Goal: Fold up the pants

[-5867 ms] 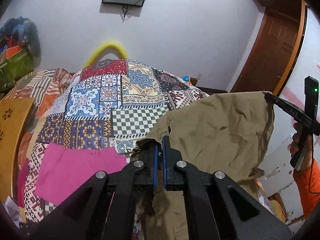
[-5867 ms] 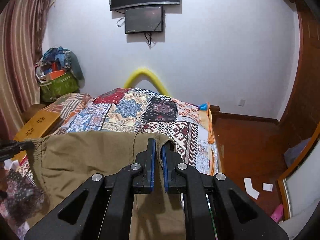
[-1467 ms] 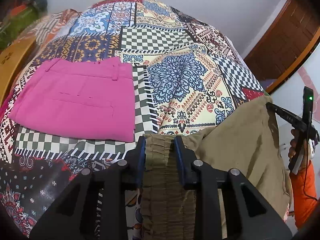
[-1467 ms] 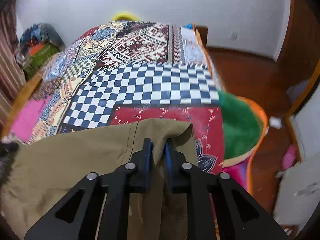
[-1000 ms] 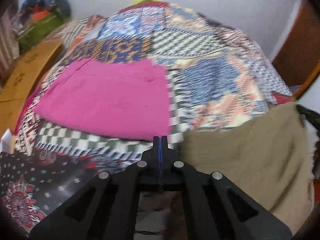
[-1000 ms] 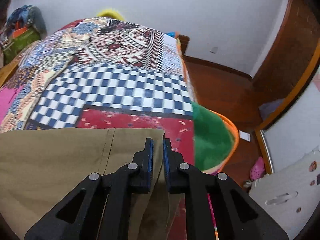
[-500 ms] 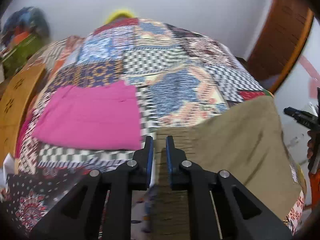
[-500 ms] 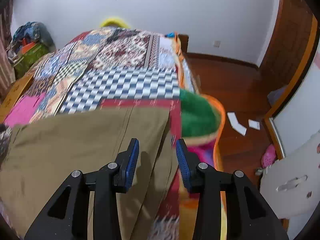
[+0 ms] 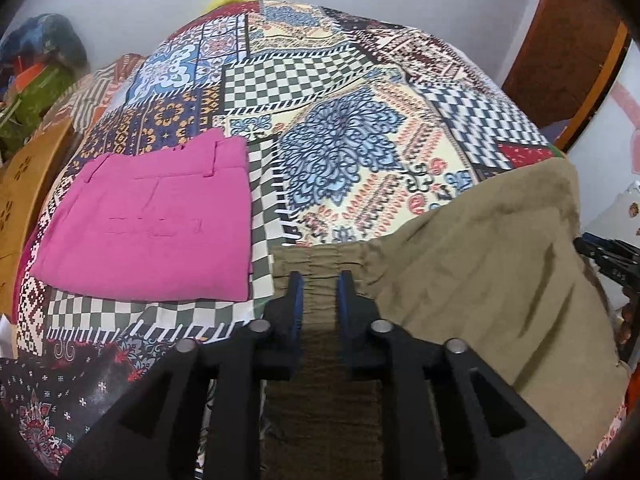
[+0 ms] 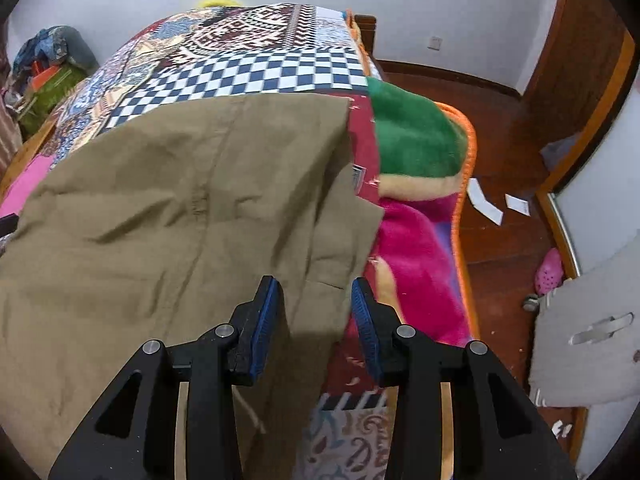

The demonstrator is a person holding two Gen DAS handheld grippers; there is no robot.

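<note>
Olive-khaki pants (image 9: 472, 264) lie spread across the near end of the patchwork bed, also in the right wrist view (image 10: 172, 208). Their gathered elastic waistband (image 9: 320, 264) lies between the fingers of my left gripper (image 9: 319, 292), which is open around it. My right gripper (image 10: 316, 312) is open and empty, just above the pants' loose right edge near the bed's side. The tip of the right gripper shows at the right edge of the left wrist view (image 9: 608, 256).
Folded pink pants (image 9: 152, 224) lie on the bed left of the khaki pants. A green, pink and orange blanket (image 10: 420, 168) hangs over the bed's right side above a wooden floor (image 10: 512, 240) with paper scraps. A pile of clutter (image 9: 36, 76) sits far left.
Both grippers held the pants up, then lowered them onto the bed. The right gripper has opened wide and let go. The left gripper has opened around the waistband.
</note>
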